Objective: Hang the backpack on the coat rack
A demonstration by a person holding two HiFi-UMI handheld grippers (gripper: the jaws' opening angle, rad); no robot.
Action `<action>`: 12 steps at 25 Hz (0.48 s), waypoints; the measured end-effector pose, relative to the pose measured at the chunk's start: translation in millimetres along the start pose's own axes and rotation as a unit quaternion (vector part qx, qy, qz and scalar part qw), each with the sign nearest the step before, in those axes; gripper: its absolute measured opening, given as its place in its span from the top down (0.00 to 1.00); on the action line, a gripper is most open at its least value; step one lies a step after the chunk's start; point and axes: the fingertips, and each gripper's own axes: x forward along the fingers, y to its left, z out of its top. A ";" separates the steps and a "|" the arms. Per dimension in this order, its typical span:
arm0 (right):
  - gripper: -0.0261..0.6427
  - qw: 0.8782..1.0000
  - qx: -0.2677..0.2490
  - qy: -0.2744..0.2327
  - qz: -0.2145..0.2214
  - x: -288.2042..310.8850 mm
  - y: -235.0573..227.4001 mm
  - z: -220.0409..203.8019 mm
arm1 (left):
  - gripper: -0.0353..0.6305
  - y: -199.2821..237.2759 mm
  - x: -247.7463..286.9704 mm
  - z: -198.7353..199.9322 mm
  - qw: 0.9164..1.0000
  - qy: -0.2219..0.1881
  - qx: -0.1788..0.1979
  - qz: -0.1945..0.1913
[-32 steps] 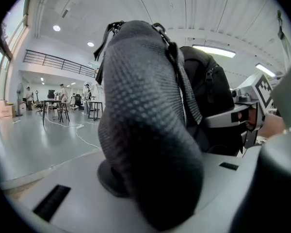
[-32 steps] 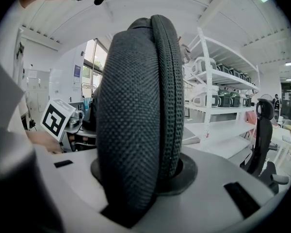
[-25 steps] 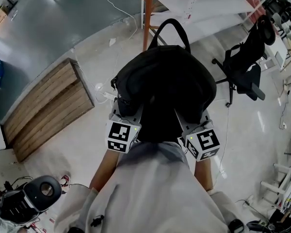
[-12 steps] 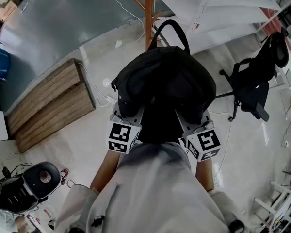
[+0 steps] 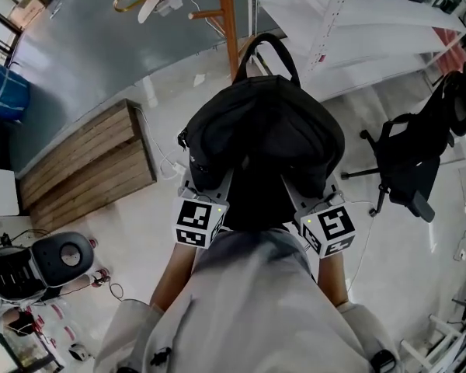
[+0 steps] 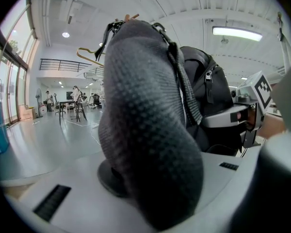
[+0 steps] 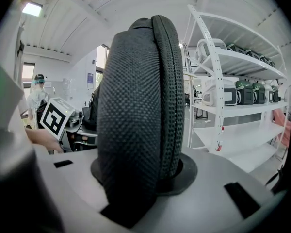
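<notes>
While both grippers carry it in front of the person's chest, the backpack (image 5: 260,130) hangs above the pale floor (image 5: 140,231). The orange wooden coat rack (image 5: 227,22) stands just beyond it, its pole a little left of the top handle (image 5: 266,49).

At left, the left gripper (image 5: 211,186) is closed on a padded shoulder strap (image 6: 145,125) of grey mesh, which fills the gap between its jaws in the left gripper view. The backpack itself is black, rounded and full-looking, with a looped handle standing up at its far end and a zip pull (image 6: 207,89) on its side. At right, the right gripper (image 5: 304,199) clamps the other strap (image 7: 136,110), a thick mesh pad with a corded edge, pressed between its jaws.

Both grippers' fingertips lie under the bag in the head view, so only their bodies and marker cubes show. The coat rack's top is cut off by the upper edge, and whether the handle touches the pole cannot be told. The straps block most of each gripper view.
</notes>
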 end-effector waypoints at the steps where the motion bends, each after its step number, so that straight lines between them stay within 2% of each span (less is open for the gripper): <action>1: 0.77 1.000 -0.001 0.000 0.005 1.2 -5.1 -0.8 | 0.78 -1.2 3.9 0.1 1.000 0.000 0.000 0.005; 12: 0.77 0.999 -0.005 -0.001 0.039 13.8 -36.0 -5.5 | 0.78 -4.5 27.5 0.3 0.999 0.011 -0.006 0.048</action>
